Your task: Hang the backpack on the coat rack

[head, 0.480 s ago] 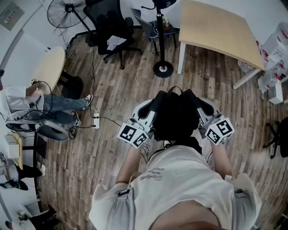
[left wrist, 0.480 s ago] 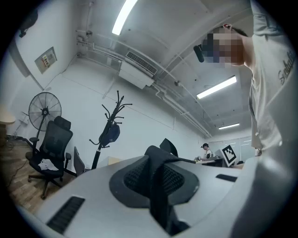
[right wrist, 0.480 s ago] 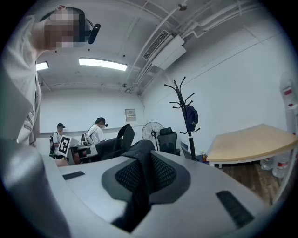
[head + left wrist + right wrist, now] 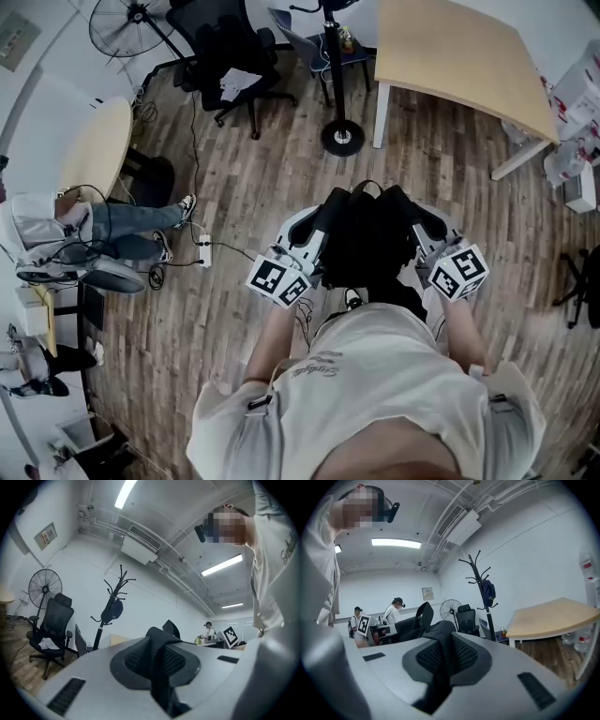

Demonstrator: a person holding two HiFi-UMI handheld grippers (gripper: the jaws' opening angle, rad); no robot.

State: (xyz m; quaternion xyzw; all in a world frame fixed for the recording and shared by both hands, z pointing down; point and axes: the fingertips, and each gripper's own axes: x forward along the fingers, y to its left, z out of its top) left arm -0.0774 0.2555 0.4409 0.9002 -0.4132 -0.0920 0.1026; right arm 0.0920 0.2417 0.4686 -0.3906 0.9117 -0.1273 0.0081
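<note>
The black backpack (image 4: 366, 239) hangs in front of the person's chest, carried between both grippers. My left gripper (image 4: 319, 225) is shut on a black shoulder strap (image 4: 157, 667), which runs up between its jaws. My right gripper (image 4: 417, 223) is shut on the other strap (image 4: 440, 660) in the same way. The coat rack (image 4: 110, 606) stands ahead across the wooden floor, its round base (image 4: 342, 139) near the desk leg. Its hooked top (image 4: 480, 573) carries a dark blue item (image 4: 488, 592). Both grippers point level towards the rack.
A light wooden desk (image 4: 459, 56) stands right of the rack. A black office chair (image 4: 230, 56) and a floor fan (image 4: 127, 23) are at its left. A seated person (image 4: 103, 230) and a power strip with cable (image 4: 202, 251) lie at the left. Other people stand behind (image 4: 393, 611).
The grippers and backpack hold the same pose. The room has slid slightly in the head view, and a shoe now shows below the backpack.
</note>
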